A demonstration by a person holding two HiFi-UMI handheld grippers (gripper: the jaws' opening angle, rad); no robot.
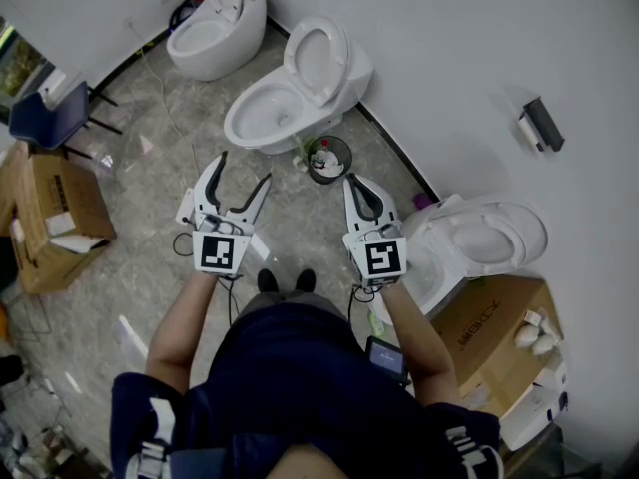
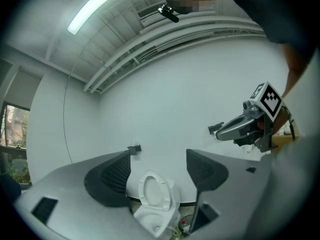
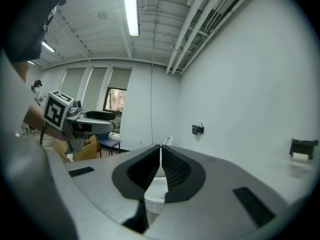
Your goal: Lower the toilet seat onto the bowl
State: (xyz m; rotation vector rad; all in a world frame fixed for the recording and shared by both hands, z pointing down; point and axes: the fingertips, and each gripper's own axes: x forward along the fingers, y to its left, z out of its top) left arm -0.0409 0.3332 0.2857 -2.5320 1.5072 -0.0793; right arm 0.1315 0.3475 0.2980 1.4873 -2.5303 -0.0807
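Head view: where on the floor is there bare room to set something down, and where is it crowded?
Mostly bare: the grey stone floor between the brown cardboard box at left and the middle white toilet. Crowded: the gap by the wall around the round black waste bin.

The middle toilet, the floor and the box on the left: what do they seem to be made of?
Middle toilet: glossy, smooth white, probably glazed ceramic. Floor: grey with pale veins and streaks of reflected light, likely polished stone or tile. Box: matt brown with folded flaps, which looks like cardboard.
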